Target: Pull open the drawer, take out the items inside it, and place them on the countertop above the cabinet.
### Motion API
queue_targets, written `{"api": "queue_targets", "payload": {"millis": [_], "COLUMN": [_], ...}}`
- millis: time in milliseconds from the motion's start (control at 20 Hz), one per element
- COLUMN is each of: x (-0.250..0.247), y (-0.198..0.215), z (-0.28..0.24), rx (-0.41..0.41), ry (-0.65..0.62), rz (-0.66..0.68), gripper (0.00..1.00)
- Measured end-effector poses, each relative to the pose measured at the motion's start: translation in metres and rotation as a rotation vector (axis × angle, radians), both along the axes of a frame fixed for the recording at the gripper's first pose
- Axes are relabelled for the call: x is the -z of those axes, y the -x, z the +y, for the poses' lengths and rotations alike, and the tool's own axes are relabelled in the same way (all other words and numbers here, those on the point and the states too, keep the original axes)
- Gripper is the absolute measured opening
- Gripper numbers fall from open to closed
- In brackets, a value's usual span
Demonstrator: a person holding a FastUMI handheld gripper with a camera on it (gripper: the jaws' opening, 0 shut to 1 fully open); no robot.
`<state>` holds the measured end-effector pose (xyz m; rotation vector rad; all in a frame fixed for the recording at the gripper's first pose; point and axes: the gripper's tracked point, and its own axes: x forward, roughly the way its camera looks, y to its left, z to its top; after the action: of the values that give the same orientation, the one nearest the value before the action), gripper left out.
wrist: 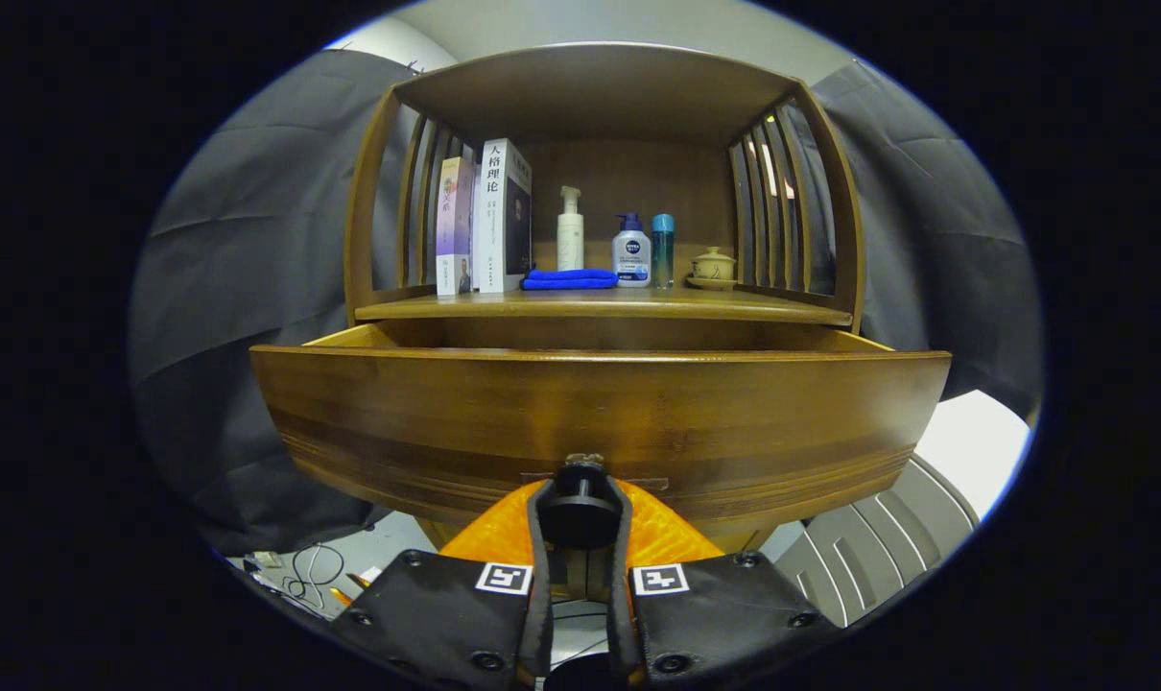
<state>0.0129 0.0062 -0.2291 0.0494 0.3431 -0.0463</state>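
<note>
You're in a staged recording booth | dark cloth walls [225, 288] | home-style wooden cabinet [600, 106] | books [502, 216], toiletry bottles [630, 251] | floor cables [312, 566]

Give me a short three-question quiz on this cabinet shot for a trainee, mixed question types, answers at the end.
1. True or false: the drawer is pulled out.
2. What is the gripper closed on? A) the blue cloth B) the drawer knob C) a book
3. Fill in: on the countertop, the lidded cup stands to the ____ of the bottles.

Key:
1. True; its front stands well forward of the cabinet.
2. B; both fingers press on the knob.
3. Right.
</note>
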Motion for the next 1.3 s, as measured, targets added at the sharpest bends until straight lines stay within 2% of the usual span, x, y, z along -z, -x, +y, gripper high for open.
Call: {"api": "queue_targets", "payload": {"millis": [350,1150,1200,1300], "x": [0.003,0.005,0.005,0.005], "y": [0.032,0.066,0.066,0.066], "z": [0.002,0.011,0.011,0.013], "rx": [-0.026,-0.058,-0.054,-0.058], "ry": [-0.005,0.020,0.020,0.018], "rz": [0.003,-0.014,-0.013,-0.012], "gripper": [0.24,0.24,0.27,0.40]}}
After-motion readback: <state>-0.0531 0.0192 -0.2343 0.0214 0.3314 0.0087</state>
